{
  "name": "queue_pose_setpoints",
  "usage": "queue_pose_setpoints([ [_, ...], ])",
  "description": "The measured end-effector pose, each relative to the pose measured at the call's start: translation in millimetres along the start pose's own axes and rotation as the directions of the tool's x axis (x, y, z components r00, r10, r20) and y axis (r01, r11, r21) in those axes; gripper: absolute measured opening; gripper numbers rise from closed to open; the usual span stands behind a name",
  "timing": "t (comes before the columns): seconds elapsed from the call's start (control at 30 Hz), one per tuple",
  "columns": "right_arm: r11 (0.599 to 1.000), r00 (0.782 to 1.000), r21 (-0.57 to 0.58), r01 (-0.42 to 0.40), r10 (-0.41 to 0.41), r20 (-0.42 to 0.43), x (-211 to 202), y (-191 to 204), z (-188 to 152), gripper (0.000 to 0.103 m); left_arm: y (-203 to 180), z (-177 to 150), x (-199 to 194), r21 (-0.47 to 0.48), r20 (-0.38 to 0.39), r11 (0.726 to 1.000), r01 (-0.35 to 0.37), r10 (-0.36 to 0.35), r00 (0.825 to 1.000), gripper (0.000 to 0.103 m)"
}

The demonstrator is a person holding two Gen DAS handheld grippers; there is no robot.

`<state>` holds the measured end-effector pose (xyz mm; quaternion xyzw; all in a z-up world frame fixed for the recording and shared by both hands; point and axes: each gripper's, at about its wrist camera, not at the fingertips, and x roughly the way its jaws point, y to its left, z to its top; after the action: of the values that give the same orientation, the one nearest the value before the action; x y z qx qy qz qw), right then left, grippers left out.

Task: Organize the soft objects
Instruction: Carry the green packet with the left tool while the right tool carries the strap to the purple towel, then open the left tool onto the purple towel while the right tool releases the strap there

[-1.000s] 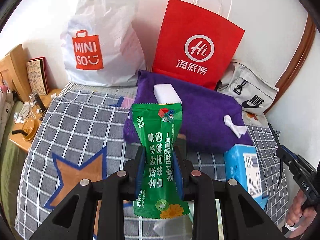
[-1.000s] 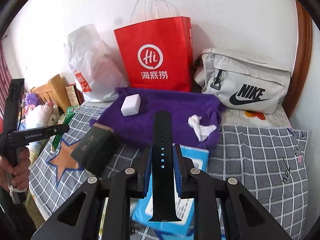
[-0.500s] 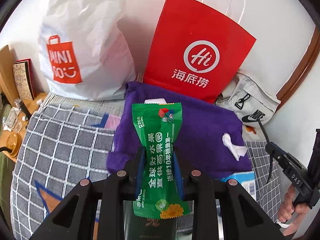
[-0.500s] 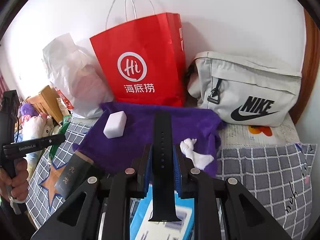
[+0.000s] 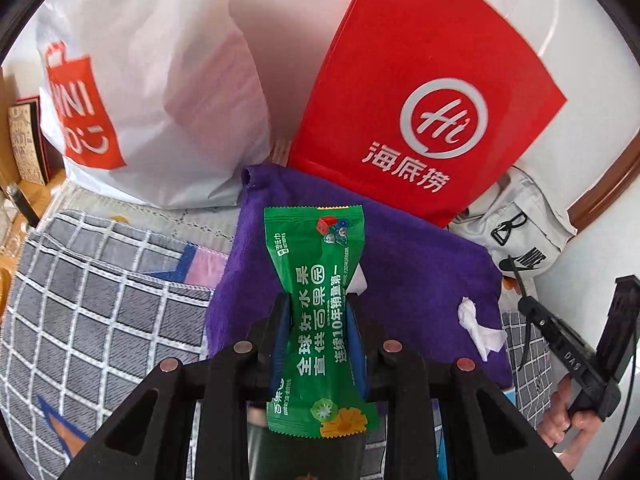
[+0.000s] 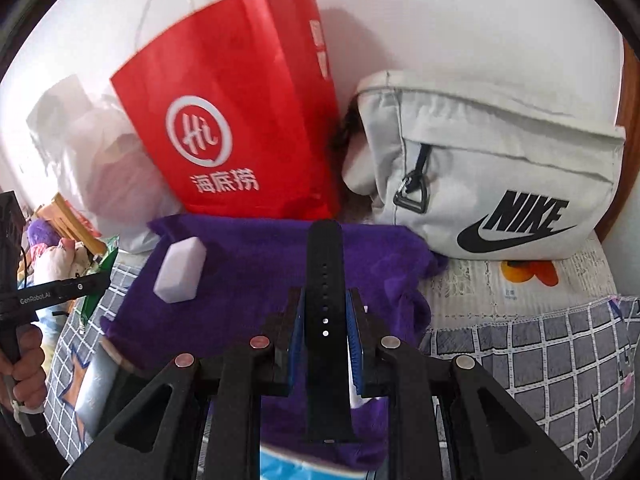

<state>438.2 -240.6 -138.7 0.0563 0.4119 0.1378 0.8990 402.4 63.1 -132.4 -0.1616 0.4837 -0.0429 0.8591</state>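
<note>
Left gripper (image 5: 318, 316): clenched on a green snack packet (image 5: 318, 312), which stood upright at lower centre of the left wrist view, its top edge over the purple towel (image 5: 420, 276).
Right gripper (image 6: 325, 322): clamped on a black watch strap (image 6: 325, 300), held upright at lower centre of the right wrist view, above the same towel.
Bed: a grey checked blanket (image 5: 100, 304) covered it, filling the lower left of the left wrist view.
Purple towel: it lay spread on the blanket at mid-frame, carrying a white sponge block (image 6: 181, 270) at its left in the right wrist view and a crumpled white tissue (image 5: 478, 330) toward its right edge in the left wrist view.
Behind the towel: a red paper bag (image 6: 240, 120) stood against the wall, touching the towel's far edge.
Far left: a white Miniso plastic bag (image 5: 152, 92) sat beside the red bag.
Far right: a pale grey Nike bag (image 6: 492, 184) leaned at the wall, just beside the red bag.
</note>
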Motion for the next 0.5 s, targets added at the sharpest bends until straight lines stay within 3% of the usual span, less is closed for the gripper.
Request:
queue_pose_setpoints([
  [0.23, 0.999, 0.998, 0.035, 0.027, -0.025, -0.064, 35.3, -15.3, -7.7, 0.02, 12.5, 5.5, 28.0, -0.047, -0.032, 0.999, 0.021, -0.022, 0.999, 0.026],
  [0.5, 0.999, 0.993, 0.04, 0.034, -0.03, -0.116, 56.6, -22.5, -14.8, 0.02, 10.1, 2.9, 48.9, -0.039, -0.064, 0.998, 0.039, -0.041, 0.997, 0.028],
])
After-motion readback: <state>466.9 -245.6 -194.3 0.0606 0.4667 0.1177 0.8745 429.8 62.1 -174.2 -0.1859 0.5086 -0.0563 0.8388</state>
